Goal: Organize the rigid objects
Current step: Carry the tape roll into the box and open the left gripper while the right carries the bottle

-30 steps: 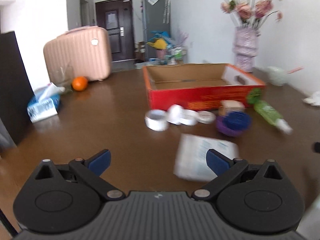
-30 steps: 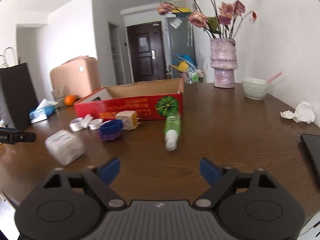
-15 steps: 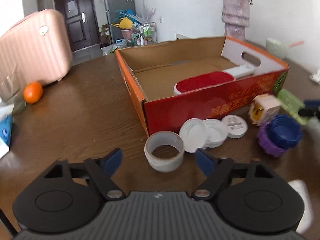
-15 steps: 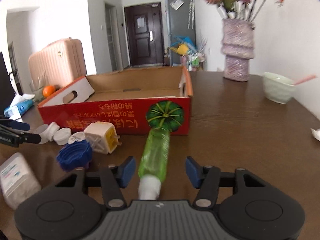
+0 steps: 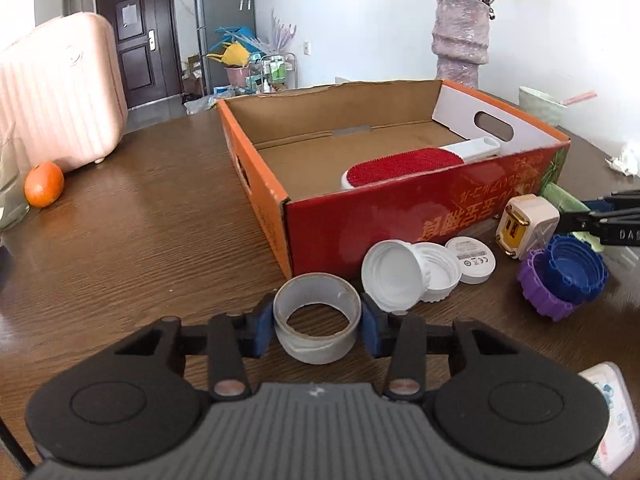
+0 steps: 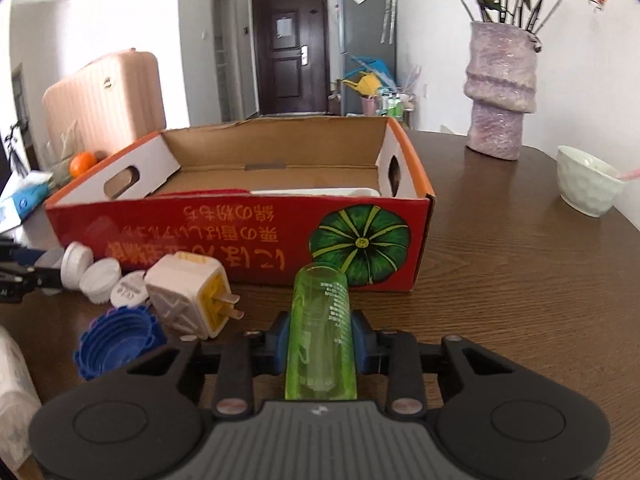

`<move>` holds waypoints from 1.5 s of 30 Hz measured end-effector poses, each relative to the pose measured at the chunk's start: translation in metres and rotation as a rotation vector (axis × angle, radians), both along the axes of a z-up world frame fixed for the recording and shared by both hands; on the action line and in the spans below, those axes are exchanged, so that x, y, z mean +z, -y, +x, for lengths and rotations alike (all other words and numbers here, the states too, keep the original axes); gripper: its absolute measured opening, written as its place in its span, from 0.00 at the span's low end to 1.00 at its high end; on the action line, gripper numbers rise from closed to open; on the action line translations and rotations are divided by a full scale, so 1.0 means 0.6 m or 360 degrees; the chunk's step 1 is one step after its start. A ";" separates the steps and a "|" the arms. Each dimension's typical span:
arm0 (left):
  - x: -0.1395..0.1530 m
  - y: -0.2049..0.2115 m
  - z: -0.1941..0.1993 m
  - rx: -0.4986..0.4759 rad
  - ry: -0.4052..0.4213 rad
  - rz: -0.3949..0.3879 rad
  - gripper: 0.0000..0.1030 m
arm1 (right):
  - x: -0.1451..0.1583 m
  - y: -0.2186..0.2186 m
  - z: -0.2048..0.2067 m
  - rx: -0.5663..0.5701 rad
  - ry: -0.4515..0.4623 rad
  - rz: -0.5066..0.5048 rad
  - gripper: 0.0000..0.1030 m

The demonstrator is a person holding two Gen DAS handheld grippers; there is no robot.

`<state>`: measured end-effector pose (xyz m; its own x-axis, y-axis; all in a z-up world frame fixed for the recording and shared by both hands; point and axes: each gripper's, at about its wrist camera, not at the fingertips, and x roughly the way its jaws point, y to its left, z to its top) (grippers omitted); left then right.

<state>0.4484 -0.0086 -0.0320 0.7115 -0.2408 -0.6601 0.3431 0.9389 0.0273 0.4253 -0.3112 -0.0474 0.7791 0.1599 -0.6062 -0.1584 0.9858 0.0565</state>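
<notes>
Green bottle [image 6: 320,332] is lying lengthwise between the right gripper [image 6: 320,340] jaws — closing on it, base pointing toward the red box [image 6: 248,240]; left gripper [image 5: 316,324] is closing around a tape roll [image 5: 316,320].

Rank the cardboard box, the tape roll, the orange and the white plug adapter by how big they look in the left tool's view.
1. cardboard box
2. tape roll, though it is nearest the camera, which enlarges it
3. white plug adapter
4. orange, farther off, so its rank is unsure

White walls [image 6: 120,20], dark door [image 6: 290,52], brown wooden table [image 5: 120,240].
</notes>
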 end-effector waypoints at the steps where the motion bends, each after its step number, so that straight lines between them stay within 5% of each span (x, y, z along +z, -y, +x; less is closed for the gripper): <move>1: 0.006 -0.001 -0.006 0.0002 0.0016 -0.0006 0.43 | 0.003 -0.002 -0.005 -0.0010 0.0000 -0.0005 0.29; 8: 0.051 -0.039 -0.097 0.0063 0.0113 -0.0163 0.43 | 0.049 0.000 -0.104 -0.0032 0.0104 -0.0034 0.29; 19: 0.108 -0.085 -0.275 0.0145 0.0223 -0.0214 0.43 | 0.171 -0.003 -0.268 0.0017 0.0441 -0.0016 0.29; 27: 0.135 -0.074 -0.319 0.0131 0.0282 -0.0295 0.43 | 0.211 -0.001 -0.321 0.0065 0.0573 -0.0024 0.29; 36: 0.150 -0.042 -0.228 0.0058 0.0212 -0.0407 0.43 | 0.238 -0.002 -0.285 0.0139 0.0643 -0.0086 0.29; 45: 0.185 0.005 0.001 0.0062 0.0194 -0.0322 0.43 | 0.253 0.000 -0.049 0.0213 0.0519 -0.0032 0.29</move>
<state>0.4489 -0.0117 0.0790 0.7942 -0.3305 -0.5099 0.3124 0.9418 -0.1239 0.3956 -0.3110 0.1044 0.9051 0.2643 -0.3331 -0.2929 0.9554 -0.0376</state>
